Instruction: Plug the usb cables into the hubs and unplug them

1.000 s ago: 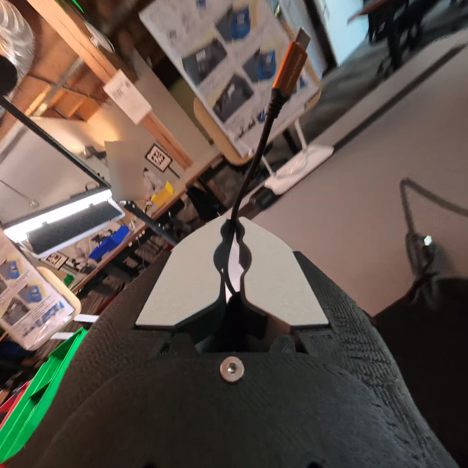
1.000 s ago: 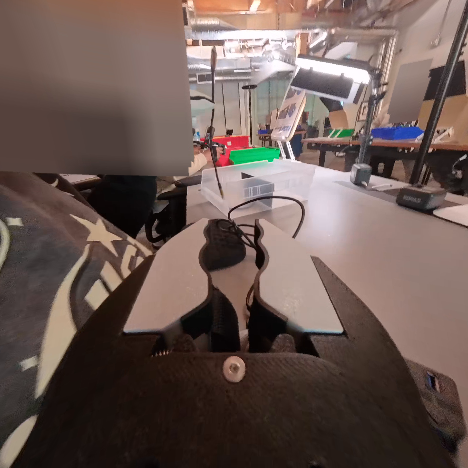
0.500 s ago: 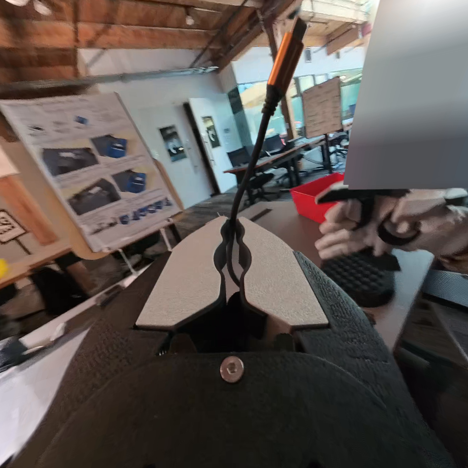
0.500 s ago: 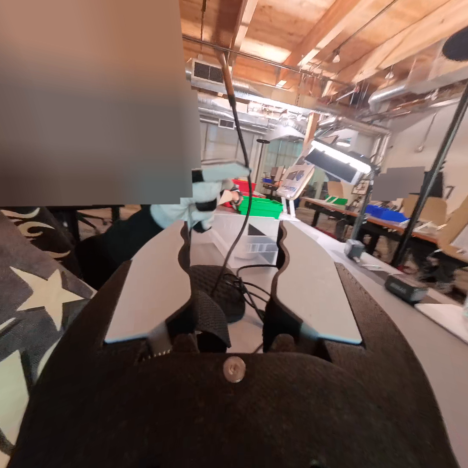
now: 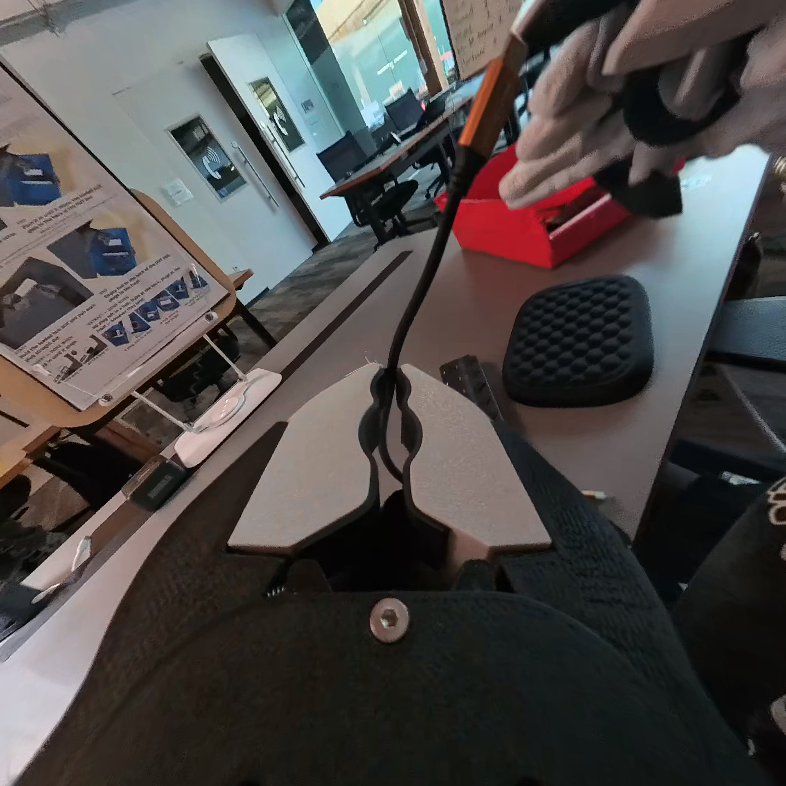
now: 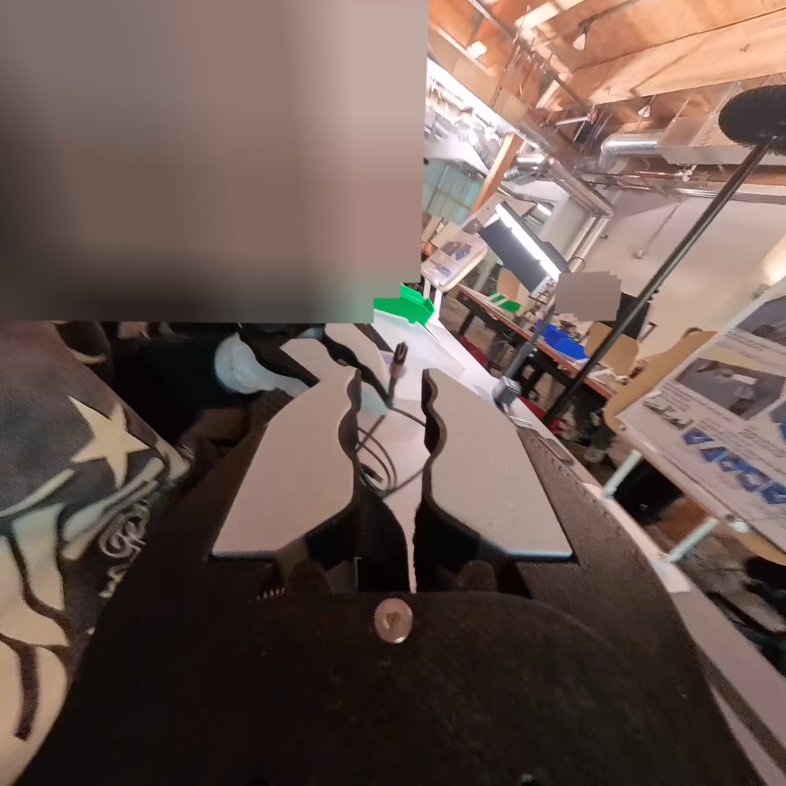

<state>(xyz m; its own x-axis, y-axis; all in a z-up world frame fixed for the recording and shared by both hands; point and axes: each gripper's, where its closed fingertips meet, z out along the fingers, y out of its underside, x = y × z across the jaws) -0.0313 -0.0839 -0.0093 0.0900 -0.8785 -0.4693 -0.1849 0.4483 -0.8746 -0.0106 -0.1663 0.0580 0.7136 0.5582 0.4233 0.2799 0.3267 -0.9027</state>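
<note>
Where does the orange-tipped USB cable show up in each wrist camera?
Left wrist view: the USB cable rises from the shut left gripper toward upper right.
Right wrist view: its plug end stands just beyond the open right gripper.
Shared landmark: the instruction poster.

The left gripper [image 5: 392,376] has pale grey finger plates on a black textured body and pinches a thin black cable [image 5: 419,293] that ends in an orange metal-sleeved plug [image 5: 486,110], while a light grey gloved hand [image 5: 595,98] with black straps shows above a bright red plastic bin [image 5: 502,229] and a black pad with a quilted honeycomb pattern [image 5: 578,340] on the brown-grey table [image 5: 595,446]. The right gripper [image 6: 391,374] shows the same grey plates on black, with black cable loops [image 6: 383,459] on the white tabletop beyond. Beside it are a dark garment printed with cream stars and swirls [image 6: 85,446], a green bin [image 6: 404,304] and blue bins [image 6: 561,342].
</note>
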